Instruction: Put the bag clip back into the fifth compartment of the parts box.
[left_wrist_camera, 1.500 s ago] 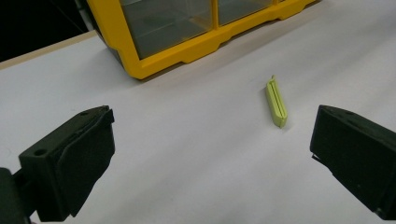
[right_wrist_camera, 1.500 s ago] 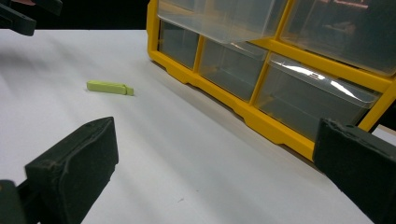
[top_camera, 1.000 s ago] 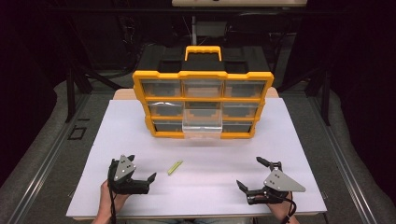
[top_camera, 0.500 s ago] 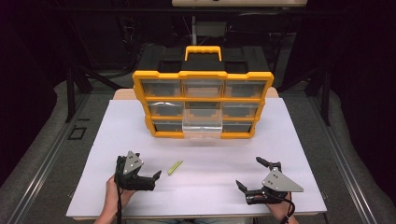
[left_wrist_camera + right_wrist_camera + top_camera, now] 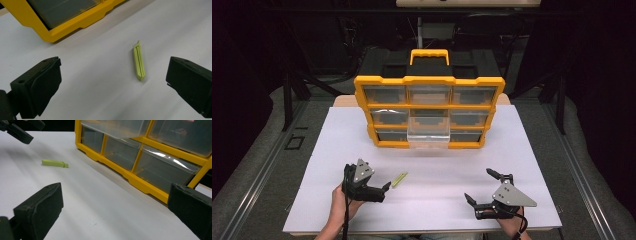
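The organiser (image 5: 429,110) is standing at twelve o'clock on the table (image 5: 337,135), one middle drawer (image 5: 428,134) jutting out toward six. The clip (image 5: 400,179) is lying near centre. The left gripper (image 5: 379,189) is sitting just beside it at eight, the right gripper (image 5: 482,187) well apart at four.

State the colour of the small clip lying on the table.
Light yellow-green. The clip shows best in the left gripper view, lying flat on the white table.

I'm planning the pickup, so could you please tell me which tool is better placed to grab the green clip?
Probably left: the left tool is open beside the green clip, the right tool much farther.
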Tool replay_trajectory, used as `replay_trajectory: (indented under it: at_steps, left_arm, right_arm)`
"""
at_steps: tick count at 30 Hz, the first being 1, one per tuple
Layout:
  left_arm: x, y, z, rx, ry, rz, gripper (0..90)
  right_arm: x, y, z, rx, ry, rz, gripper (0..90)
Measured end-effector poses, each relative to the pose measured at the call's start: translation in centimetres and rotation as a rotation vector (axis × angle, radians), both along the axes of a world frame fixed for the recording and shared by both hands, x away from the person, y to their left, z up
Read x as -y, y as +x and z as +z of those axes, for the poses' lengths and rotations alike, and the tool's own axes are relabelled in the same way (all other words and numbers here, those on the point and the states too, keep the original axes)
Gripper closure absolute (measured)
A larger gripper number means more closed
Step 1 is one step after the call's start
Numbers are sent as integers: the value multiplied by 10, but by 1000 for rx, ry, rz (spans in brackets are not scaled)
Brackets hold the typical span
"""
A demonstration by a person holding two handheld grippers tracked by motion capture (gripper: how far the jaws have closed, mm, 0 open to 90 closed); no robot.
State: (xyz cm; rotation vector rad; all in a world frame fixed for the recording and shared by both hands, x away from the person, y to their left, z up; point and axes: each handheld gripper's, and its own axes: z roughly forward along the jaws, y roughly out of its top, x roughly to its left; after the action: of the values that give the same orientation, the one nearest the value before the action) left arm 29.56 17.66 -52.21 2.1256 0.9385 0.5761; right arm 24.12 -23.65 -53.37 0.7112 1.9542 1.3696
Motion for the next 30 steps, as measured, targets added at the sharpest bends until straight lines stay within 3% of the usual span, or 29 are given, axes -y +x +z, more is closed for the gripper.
replay_trajectory:
  at_steps: [7, 22, 30]
  left_arm:
    - [8, 3, 4, -1, 27, 0, 3]
    - [23, 12, 10, -58, 54, 7, 2]
    - [36, 21, 5, -112, 106, -2, 24]
  right_arm:
    - [1, 0, 0, 0, -1, -6, 0]
    - [3, 1, 0, -5, 1, -20, 1]
    - [4, 3, -1, -11, 2, -20, 0]
